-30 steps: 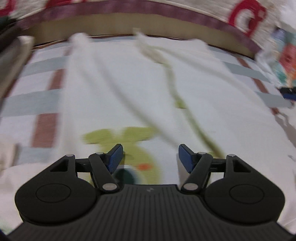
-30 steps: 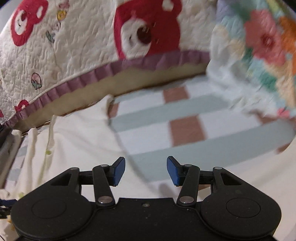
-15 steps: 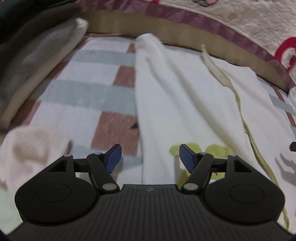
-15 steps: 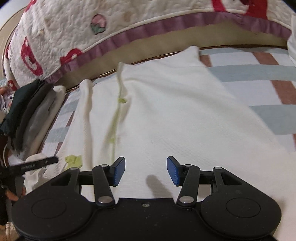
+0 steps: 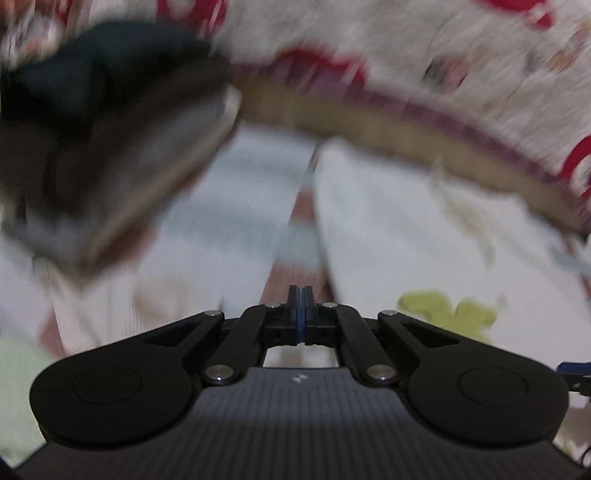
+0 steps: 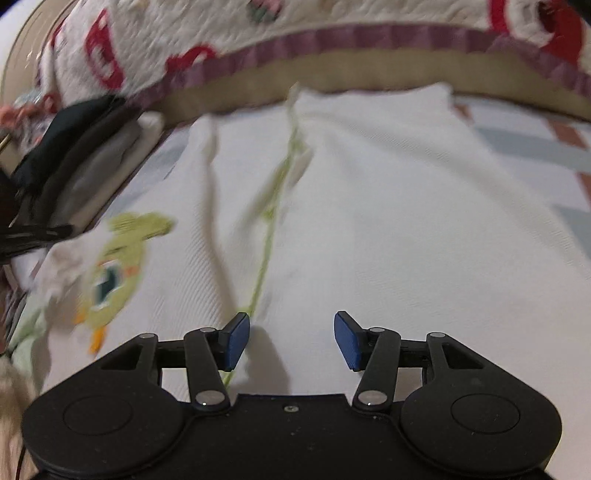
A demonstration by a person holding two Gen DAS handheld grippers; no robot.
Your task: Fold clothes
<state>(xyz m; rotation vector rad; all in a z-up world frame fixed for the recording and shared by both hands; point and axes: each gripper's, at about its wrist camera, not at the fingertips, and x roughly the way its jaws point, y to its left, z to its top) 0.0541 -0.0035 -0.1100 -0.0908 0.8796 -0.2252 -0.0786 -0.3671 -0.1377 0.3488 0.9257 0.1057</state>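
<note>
Lying flat on the checked bed cover (image 6: 524,147), the white garment (image 6: 388,206) was spread out, presumably so its edges could be reached for folding. At the far left sat a stack of dark and grey folded clothes (image 6: 77,162), likely finished pieces set aside out of the working area. Next to it, on the garment's left part, showed a green cartoon print (image 6: 118,266), and a thin green seam line (image 6: 269,229) ran from the far edge toward the near side.

The left tongs (image 5: 301,314) were pressed together with their blue pads meeting; they had just been closing, and nothing could be seen between them. They hung over the cover beside the garment's left edge, though that view was badly blurred. The right tongs (image 6: 291,341) stood apart and empty above the middle of the cloth, just right of the seam. Behind everything draped a quilt with red figures (image 6: 332,22).
</note>
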